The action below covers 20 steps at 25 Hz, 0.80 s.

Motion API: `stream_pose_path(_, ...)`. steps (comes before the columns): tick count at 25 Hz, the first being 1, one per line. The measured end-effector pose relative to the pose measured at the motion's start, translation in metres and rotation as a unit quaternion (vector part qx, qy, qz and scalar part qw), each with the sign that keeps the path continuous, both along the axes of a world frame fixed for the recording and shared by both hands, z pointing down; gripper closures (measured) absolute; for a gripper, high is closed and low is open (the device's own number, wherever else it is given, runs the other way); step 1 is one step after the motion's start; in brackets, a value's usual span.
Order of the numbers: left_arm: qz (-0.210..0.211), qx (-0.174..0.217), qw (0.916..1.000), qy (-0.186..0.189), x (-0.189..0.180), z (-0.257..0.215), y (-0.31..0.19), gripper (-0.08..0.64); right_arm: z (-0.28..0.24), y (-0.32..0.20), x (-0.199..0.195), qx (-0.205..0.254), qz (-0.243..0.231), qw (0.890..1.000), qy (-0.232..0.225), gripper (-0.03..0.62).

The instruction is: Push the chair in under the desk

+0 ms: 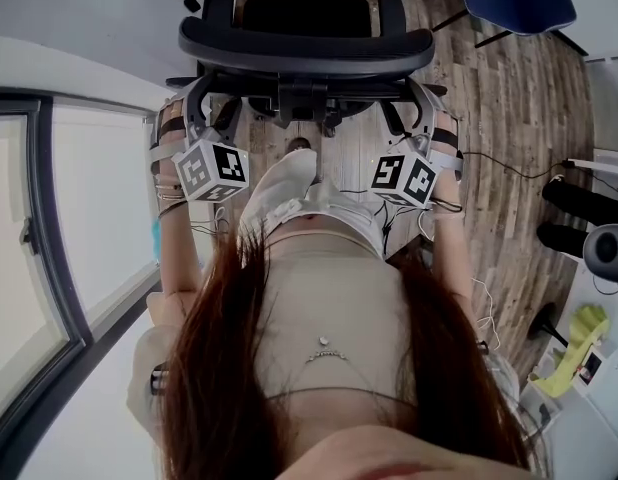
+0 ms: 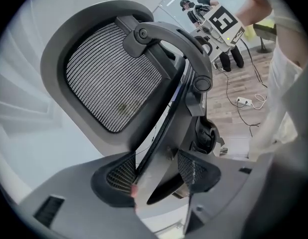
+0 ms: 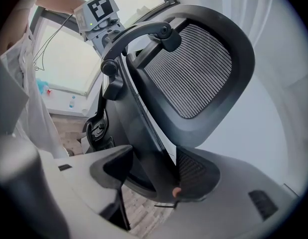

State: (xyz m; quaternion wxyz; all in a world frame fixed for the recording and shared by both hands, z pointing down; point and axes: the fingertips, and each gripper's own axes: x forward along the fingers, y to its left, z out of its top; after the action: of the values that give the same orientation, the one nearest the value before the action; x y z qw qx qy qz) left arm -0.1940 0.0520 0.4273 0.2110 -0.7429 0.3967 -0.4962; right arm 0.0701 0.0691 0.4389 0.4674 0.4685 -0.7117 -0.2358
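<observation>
Black chair point(image 1: 305, 43), frame in left hand-held gripper point(image 2: 159, 176), right hand-held gripper point(image 3: 149, 173)

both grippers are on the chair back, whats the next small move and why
Probably ease both forward together to roll the chair ahead: left gripper and right gripper each clamp a side edge of the backrest, and the seat sits uncovered over the wood floor.

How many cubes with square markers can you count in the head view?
2. One cube sits at the left, just below the chair back; the other sits at the right. None looks hidden.
</observation>
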Motion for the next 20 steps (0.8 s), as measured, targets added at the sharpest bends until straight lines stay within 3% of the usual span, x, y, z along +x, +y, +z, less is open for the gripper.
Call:
stream_pose_path(7,-0.005,0.018,0.9998,-0.001,0.001,0.000,-0.009,0.298,0.000,-0.007,0.001,0.001,0.003,1.000,0.004,0.319)
stream_pose_path(20,0.003,0.009,0.9999,0.007,0.001,-0.001,-0.030,0.298,0.000,-0.028,0.000,0.007,0.012,1.000,0.011,0.319)
